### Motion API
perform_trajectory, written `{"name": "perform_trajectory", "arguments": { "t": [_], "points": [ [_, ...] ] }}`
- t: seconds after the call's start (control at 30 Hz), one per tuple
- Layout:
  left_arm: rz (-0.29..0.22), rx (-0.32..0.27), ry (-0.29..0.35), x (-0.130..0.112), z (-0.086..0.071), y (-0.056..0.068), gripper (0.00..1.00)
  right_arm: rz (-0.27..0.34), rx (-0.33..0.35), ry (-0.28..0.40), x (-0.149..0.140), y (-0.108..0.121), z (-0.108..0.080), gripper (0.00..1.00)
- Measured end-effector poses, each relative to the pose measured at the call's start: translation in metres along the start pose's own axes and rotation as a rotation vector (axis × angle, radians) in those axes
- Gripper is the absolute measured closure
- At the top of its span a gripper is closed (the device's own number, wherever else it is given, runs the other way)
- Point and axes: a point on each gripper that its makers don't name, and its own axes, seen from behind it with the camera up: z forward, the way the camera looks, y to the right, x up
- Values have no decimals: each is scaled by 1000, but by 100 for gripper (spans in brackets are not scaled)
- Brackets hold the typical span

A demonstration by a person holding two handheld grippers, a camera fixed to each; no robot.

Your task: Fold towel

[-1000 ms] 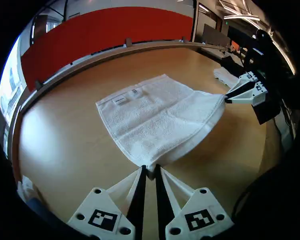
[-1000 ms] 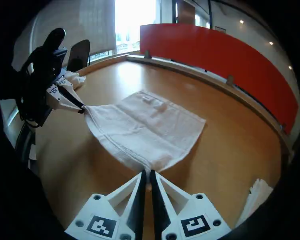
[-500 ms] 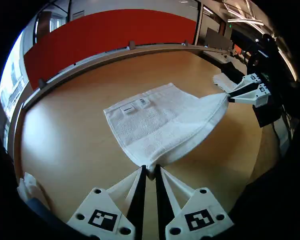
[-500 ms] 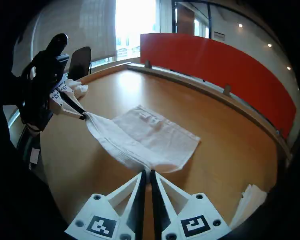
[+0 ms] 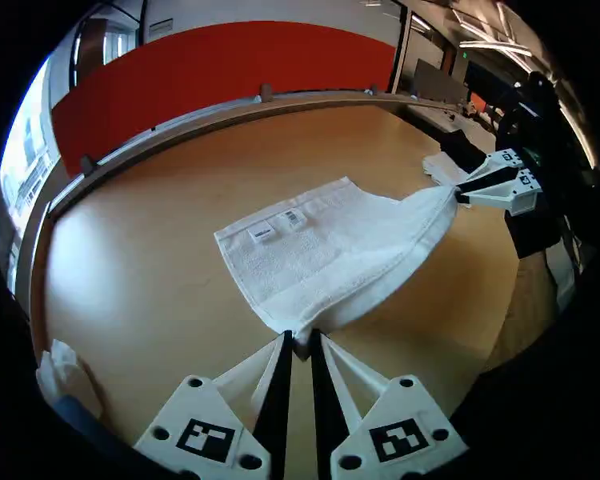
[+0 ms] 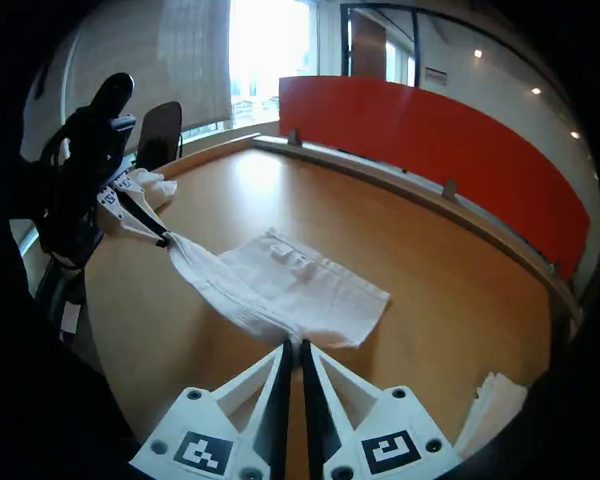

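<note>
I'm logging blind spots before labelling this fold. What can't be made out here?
Left gripper view: towel tags, too small to read.
Left gripper view: towel corner inside left gripper, hidden in its grip.
Right gripper view: corner inside right gripper, likewise hidden.
Right gripper view: white pile, cut by the edge.

The left gripper (image 5: pixel 300 340) has its two fingers pressed close together on one corner of the white towel (image 5: pixel 324 240). The right gripper (image 6: pixel 294 346) is clamped the same way on the neighbouring corner, well apart from the left, each angled inward toward the other
</note>
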Motion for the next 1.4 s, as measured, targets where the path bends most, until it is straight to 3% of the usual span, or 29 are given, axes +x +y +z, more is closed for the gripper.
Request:
{"name": "perform_trajectory", "arguments": {
  "t": [0.3, 0.8, 1.2, 1.4],
  "points": [
    [-28, -10, 1, 4, -10, 4, 84, -9, 7, 3, 7, -3, -10, 91],
    [-26, -15, 7, 10, -26, 10, 84, -4, 18, 9, 14, -9, -25, 91],
    [-45, -16, 0, 10, -22, 12, 84, -8, 17, -8, 8, -9, -23, 91],
    [-52, 12, 1, 11, -13, 5, 84, -18, 17, -14, 5, -5, -13, 91]
  ]
}}
